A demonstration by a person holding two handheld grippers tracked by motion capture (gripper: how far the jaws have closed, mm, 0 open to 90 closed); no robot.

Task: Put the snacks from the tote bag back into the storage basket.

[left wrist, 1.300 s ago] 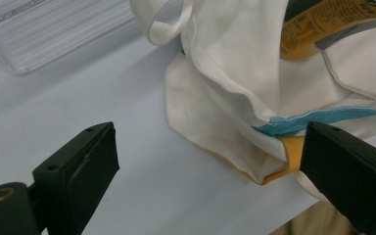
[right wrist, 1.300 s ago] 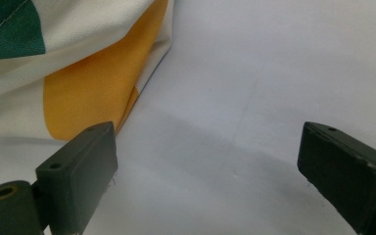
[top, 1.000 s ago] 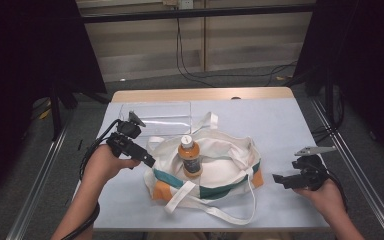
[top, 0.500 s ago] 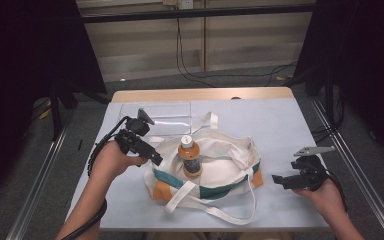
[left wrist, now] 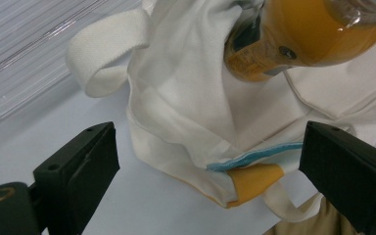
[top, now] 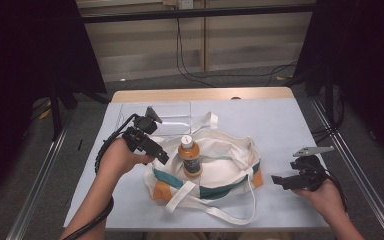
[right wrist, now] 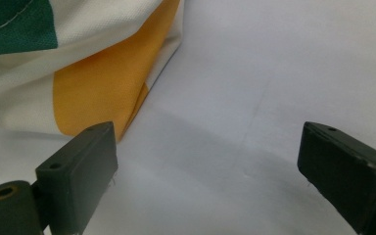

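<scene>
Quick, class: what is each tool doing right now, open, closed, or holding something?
Left tool: open, empty, over the edge of the white canvas tote bag.
Right tool: open, empty, above the pale blue table cover.

No lettering can be read anywhere on the table: the label on the orange drink bottle [top: 190,158] standing in the canvas tote bag [top: 230,162] is too small and blurred to make out.

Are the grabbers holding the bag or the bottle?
No, nothing is held. The left gripper is open beside the bag, and the right gripper is open over the table.
</scene>
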